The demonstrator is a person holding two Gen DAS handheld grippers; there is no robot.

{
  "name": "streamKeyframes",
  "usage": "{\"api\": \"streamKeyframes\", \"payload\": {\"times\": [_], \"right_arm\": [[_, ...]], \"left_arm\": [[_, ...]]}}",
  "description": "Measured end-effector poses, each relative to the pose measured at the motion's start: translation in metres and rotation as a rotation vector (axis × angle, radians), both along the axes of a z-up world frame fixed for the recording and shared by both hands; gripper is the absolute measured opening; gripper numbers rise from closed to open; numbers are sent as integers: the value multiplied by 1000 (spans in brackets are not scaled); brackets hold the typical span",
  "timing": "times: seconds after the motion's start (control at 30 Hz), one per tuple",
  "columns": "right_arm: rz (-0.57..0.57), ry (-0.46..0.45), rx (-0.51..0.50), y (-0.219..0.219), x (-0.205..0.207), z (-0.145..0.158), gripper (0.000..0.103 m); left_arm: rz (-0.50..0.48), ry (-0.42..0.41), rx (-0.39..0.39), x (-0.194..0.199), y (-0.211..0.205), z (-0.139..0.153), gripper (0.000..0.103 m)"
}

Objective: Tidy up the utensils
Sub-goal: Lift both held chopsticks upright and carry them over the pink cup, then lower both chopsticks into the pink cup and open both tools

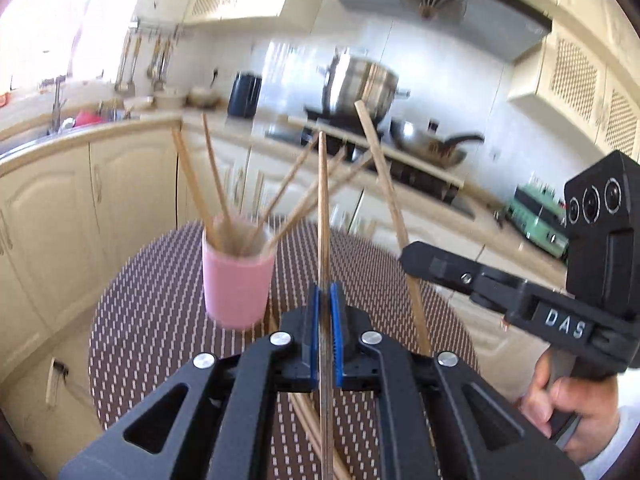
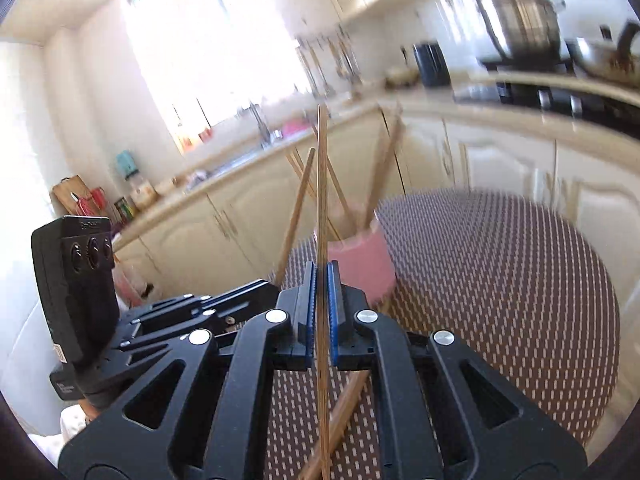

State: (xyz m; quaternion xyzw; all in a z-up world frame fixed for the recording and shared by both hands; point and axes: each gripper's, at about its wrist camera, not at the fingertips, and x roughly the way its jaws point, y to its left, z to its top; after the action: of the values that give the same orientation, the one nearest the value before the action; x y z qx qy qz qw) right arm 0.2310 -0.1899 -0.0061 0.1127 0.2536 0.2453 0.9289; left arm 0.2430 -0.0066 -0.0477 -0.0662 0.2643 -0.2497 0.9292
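Each gripper's fingers pinch one chopstick: left gripper [image 1: 324, 292], right gripper [image 2: 320, 276]. The pink cup [image 1: 239, 276] of chopsticks stands centre-left on the desk [image 1: 152, 312]. Risk: the long sticks could cross or knock the light cup over while being lowered.

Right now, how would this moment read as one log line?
left gripper: shut on chopstick | right gripper: shut on chopstick | pink cup: holds chopsticks, on mat

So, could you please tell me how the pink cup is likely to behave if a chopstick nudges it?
The pink cup looks tall and narrow, so it may tip. The chopsticks leaning outward inside probably add leverage. The woven mat likely limits sliding.
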Motion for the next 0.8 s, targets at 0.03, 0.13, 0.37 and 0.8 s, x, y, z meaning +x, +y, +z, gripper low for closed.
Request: {"api": "streamKeyframes", "payload": {"times": [0.03, 0.13, 0.37, 0.8], "right_arm": [[-5, -25, -5, 9, 5, 1, 6], [-17, -109, -15, 24, 16, 14, 6], [-47, -228, -11, 52, 50, 28, 6], [-128, -389, 101, 55, 109, 20, 6]], "left_arm": [[8, -29, -15, 2, 1, 4, 6], [24, -99, -47, 11, 0, 14, 6], [74, -200, -97, 50, 0, 27, 6], [238, -359, -206, 114, 6, 36, 6]]}}
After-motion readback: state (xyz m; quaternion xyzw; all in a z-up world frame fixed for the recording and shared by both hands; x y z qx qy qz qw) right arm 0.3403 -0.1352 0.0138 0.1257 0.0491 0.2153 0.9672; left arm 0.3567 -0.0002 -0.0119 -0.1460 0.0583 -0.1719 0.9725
